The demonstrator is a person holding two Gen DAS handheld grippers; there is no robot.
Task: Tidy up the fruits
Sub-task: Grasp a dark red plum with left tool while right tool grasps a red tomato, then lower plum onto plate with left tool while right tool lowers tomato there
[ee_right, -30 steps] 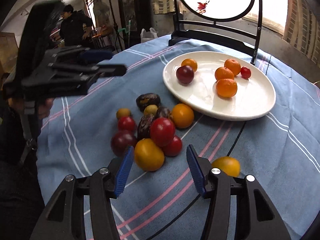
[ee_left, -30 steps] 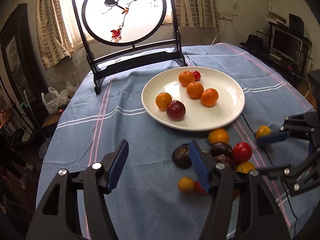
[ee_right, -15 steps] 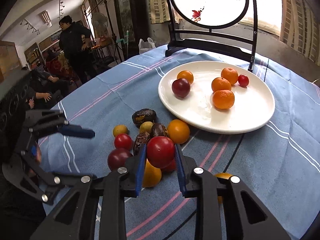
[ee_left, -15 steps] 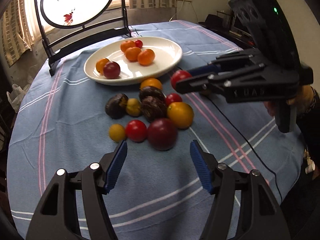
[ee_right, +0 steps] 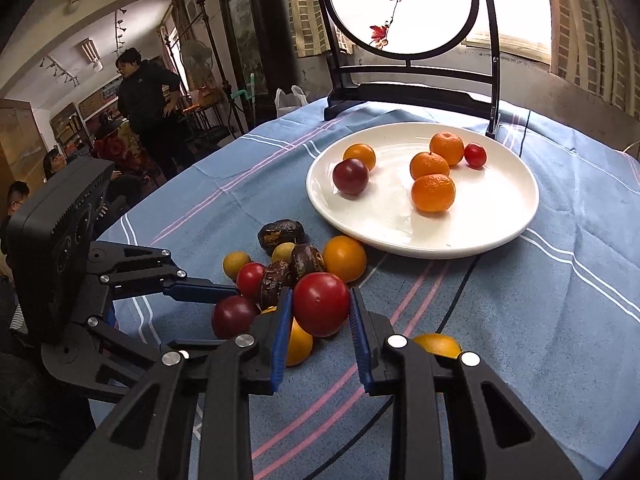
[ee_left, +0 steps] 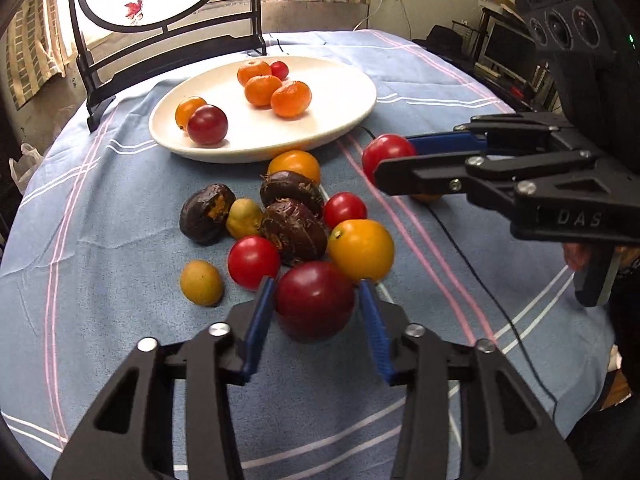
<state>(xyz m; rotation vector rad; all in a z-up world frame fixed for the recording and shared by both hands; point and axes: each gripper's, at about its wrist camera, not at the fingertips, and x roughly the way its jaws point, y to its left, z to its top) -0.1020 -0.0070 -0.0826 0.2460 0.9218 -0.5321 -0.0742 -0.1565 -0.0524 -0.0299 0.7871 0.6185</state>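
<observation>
Between your left gripper (ee_left: 316, 300) pads sits the dark red plum (ee_left: 314, 300), at the near edge of the loose fruit pile, resting on the blue cloth (ee_left: 120, 240). Jaws are narrowed around it, left pad touching, right pad at or just off the skin; can't tell if it's fully clamped. It's round, so no long axis to align.

Your right gripper (ee_right: 320, 304) is clamped on a red tomato (ee_right: 321, 304), carried clear above the pile. From the left wrist view that tomato (ee_left: 386, 156) hangs just off the plate's near-right rim.

White plate (ee_left: 340, 128) lies straight ahead of both grippers, beyond the pile, with three mandarins and three smaller fruits already on it. Right is nearer to it, so I'd drop that one first.

Pose: left gripper low and roughly level with the cloth, pointing toward the plate. Right gripper comes in from the side, raised, fingers level. Watch the yellow tomato (ee_left: 361, 250) touching the plum; it may roll when you lift.
</observation>
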